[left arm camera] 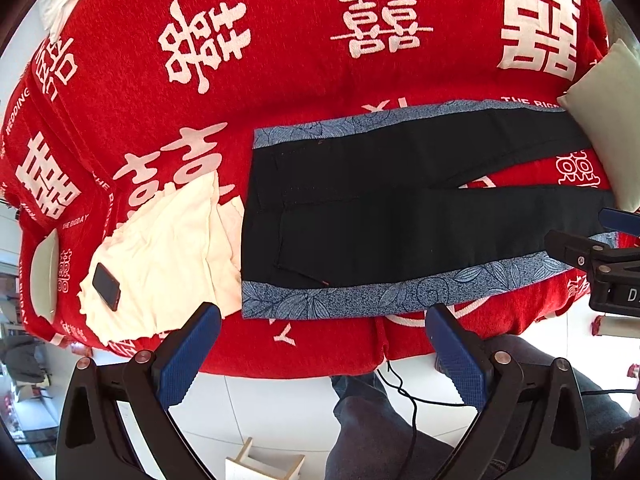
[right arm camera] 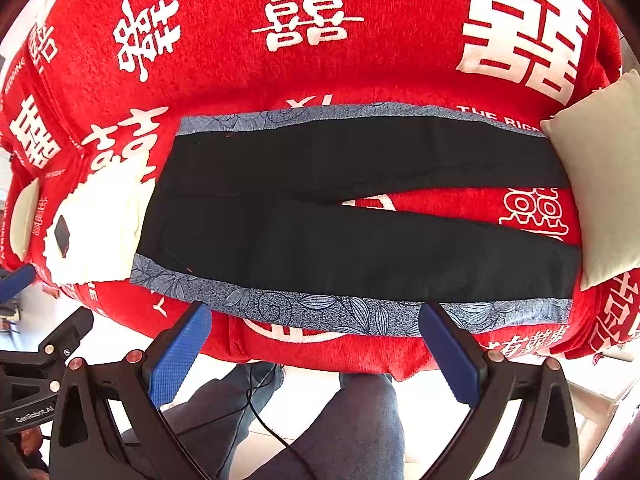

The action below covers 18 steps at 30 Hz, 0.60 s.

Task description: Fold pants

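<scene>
Blue ribbed pads on both the left gripper (left arm camera: 322, 320) and the right gripper (right arm camera: 316, 318) stand spread wide with nothing between them, poised just short of the near edge of the pants (right arm camera: 340, 216). Those lie flat and unfolded on a fuzzy red blanket (right arm camera: 320, 76), waist toward a cream cloth (left arm camera: 168, 248) carrying a phone (left arm camera: 106, 286), legs forked toward a pale cushion (right arm camera: 604, 168). Matte black cloth with blue leaf-print side bands looks limp, so I judge pinching the near band at waist and cuff together best.

Black pants (right arm camera: 360, 216) spread flat, right hand-held gripper (right arm camera: 316, 354) agape; red blanket (right arm camera: 280, 60)
</scene>
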Each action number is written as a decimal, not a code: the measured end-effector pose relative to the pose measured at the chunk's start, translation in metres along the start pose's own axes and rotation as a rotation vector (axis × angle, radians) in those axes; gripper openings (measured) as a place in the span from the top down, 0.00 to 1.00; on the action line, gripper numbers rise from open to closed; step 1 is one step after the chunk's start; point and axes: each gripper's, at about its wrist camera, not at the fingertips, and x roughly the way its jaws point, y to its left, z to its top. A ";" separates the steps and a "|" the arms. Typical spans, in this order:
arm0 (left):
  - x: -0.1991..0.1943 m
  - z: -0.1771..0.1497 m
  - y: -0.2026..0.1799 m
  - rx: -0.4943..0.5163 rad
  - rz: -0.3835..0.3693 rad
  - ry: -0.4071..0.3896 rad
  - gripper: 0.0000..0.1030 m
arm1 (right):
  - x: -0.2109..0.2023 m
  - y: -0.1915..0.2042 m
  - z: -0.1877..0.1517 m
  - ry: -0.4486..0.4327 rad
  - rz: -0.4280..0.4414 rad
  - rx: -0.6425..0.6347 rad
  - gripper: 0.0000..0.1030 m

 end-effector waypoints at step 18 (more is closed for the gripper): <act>0.024 -0.006 -0.006 -0.288 -0.057 0.058 0.00 | 0.032 -0.071 -0.001 0.117 0.184 0.050 0.00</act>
